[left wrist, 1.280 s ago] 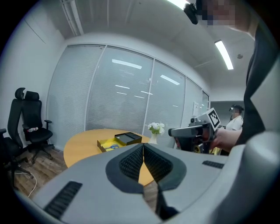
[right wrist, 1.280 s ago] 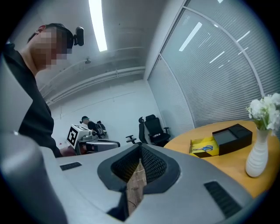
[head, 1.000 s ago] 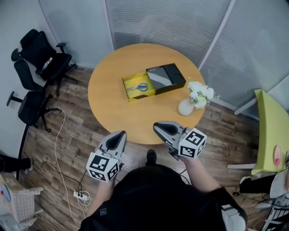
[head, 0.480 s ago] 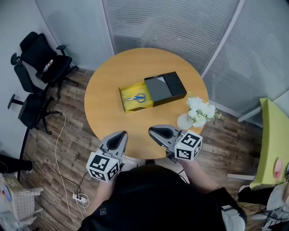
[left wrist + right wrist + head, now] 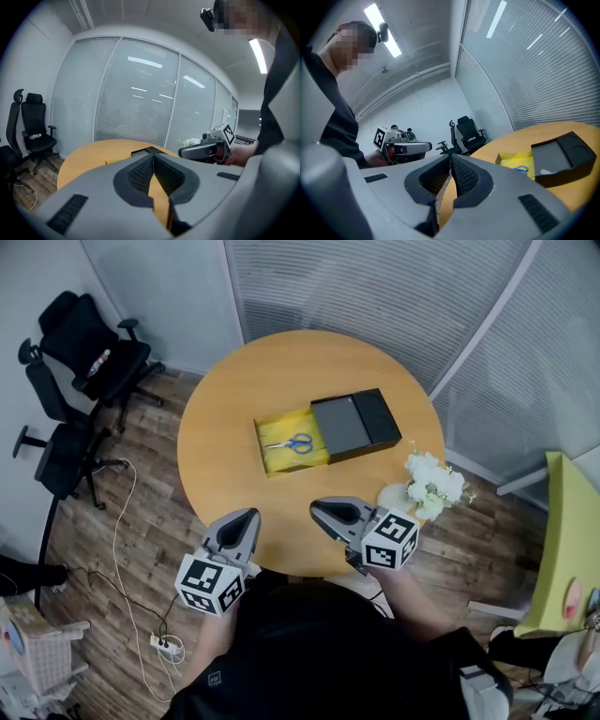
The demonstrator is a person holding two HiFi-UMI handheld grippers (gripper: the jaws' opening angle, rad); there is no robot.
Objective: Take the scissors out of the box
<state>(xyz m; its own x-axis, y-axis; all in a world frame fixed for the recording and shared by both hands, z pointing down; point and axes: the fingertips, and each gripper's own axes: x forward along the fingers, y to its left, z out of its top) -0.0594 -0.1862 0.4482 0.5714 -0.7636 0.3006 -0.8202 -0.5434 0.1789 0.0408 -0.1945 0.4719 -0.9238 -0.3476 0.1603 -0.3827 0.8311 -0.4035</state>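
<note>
At the upper left of the head view, two black office chairs (image 5: 92, 351) stand on the wood-plank floor (image 5: 141, 512). A white power strip (image 5: 165, 645) with its cable lies at the lower left. To their right, the round wooden table (image 5: 225, 399) fills the middle of the frame.

The left gripper (image 5: 251, 514), grey with a marker cube at its back, sits at the table's near edge in the lower middle, well apart from the box. In the left gripper view its ribbed pads (image 5: 140, 173) are pressed together at the tips with nothing between them.

Above it in the frame, at the centre of the table, lies the box. It is a yellow open tray (image 5: 289, 459) drawn out leftward from a black rectangular sleeve (image 5: 361, 421). The blue-handled metal scissors (image 5: 294, 442) lie flat in the yellow tray, blades pointing left and handles toward the black sleeve.

The right gripper (image 5: 314, 509) is just to the right of the left one, over the same near edge. In the right gripper view its pads (image 5: 461, 176) likewise meet tip to tip and hold nothing. The scissors (image 5: 520, 169) show at the middle right of that view, untouched in the tray.

Further right, a white vase of white flowers (image 5: 427, 486) stands near the table's right edge. A yellow-green panel (image 5: 565, 531) runs along the right border of the frame.
</note>
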